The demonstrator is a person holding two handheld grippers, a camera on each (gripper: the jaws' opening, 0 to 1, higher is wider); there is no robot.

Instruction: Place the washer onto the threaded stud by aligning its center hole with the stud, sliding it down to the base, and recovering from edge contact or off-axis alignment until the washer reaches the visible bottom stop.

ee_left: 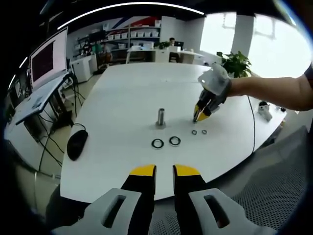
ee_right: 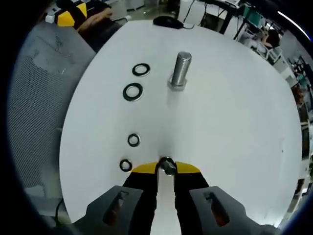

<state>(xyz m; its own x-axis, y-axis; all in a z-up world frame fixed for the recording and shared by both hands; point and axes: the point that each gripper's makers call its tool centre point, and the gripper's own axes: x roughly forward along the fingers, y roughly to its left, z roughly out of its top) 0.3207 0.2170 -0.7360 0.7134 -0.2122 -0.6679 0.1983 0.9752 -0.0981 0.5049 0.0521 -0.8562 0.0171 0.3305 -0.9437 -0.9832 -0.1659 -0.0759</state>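
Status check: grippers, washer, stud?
Right hand-held gripper shut on a small washer at the table. Left hand-held gripper open, holding nothing. Threaded stud upright, bare, path clear.

both views are bright and evenly lit. in the left gripper view, strong daylight comes through the windows at the upper right, and they are overexposed to plain white. a thin ceiling light strip curves along the top because of the fisheye. the white bench reflects the light softly, without hard glare, and the threaded stud gives only a faint, short shadow. in the right gripper view the bench is almost pure white, and the stud shows a pale shadow below it. straight lines bend strongly near the edges in both views, and the far background looks soft and small. the centre is sharp.
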